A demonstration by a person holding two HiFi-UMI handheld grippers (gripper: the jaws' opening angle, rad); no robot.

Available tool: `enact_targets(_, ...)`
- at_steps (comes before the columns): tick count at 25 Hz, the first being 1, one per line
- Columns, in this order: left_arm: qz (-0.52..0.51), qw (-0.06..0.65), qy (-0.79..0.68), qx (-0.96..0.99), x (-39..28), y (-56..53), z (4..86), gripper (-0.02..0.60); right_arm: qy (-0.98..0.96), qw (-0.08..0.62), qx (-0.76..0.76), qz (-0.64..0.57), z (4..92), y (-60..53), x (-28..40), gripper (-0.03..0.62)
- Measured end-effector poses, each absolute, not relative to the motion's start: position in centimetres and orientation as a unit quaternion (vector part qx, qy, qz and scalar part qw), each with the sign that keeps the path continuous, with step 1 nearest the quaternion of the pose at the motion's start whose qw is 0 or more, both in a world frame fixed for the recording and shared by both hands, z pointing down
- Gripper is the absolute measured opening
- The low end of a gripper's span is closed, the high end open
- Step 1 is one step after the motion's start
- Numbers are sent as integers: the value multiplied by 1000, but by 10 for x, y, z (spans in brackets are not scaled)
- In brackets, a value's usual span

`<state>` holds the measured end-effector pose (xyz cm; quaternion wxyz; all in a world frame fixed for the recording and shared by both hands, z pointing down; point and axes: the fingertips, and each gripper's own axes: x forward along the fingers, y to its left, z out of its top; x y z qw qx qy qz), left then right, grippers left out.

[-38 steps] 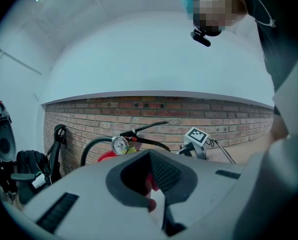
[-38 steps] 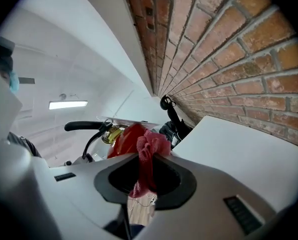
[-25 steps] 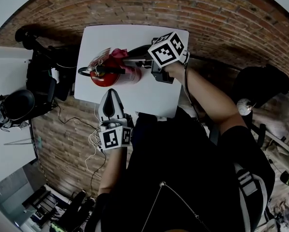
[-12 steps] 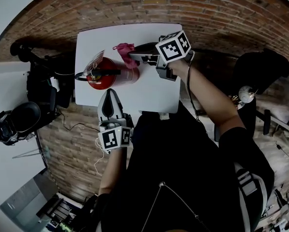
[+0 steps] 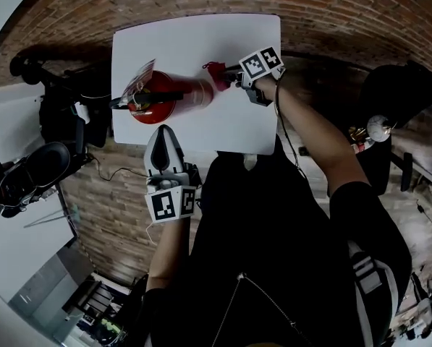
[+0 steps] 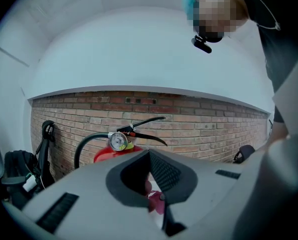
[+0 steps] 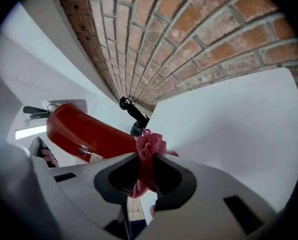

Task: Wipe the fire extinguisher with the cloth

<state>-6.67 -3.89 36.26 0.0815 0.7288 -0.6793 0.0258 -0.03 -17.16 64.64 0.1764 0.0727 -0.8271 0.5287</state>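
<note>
A red fire extinguisher [image 5: 174,96] lies on its side on the white table [image 5: 201,42], with its black handle and hose to the left. My right gripper [image 5: 230,74] is shut on a pink cloth [image 5: 216,69], which hangs just off the cylinder's base end. In the right gripper view the cloth [image 7: 149,149] bunches between the jaws of the right gripper [image 7: 146,161], and the extinguisher [image 7: 84,131] is just beyond. My left gripper [image 5: 165,139] is shut and empty at the table's near edge. Past the left gripper [image 6: 149,156], the extinguisher's gauge [image 6: 118,141] shows.
The floor is brick. Black equipment and a bag [image 5: 60,118] stand left of the table, with a dark helmet-like object [image 5: 27,176] and cables [image 5: 103,188] nearby. Another dark bag [image 5: 407,92] sits at the right. The table's far half is bare white.
My right gripper has carried the cloth rightward along the extinguisher, from near the handle to beyond its base end. The left gripper has stayed in place.
</note>
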Motion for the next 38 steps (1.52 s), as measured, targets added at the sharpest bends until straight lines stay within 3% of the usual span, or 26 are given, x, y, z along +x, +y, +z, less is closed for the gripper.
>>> enact_targets(9, 54, 109, -683, 720, -74, -30, 381, 8, -778, 203, 91, 588, 742, -163, -24, 86)
enact_targets(20, 71, 99, -681, 722, -88, -16, 385, 8, -758, 232, 102, 601, 774, -150, -46, 86)
enact_targets(38, 52, 88, -666, 739, -94, -16, 375, 8, -758, 161, 80, 627, 721, -144, -48, 86)
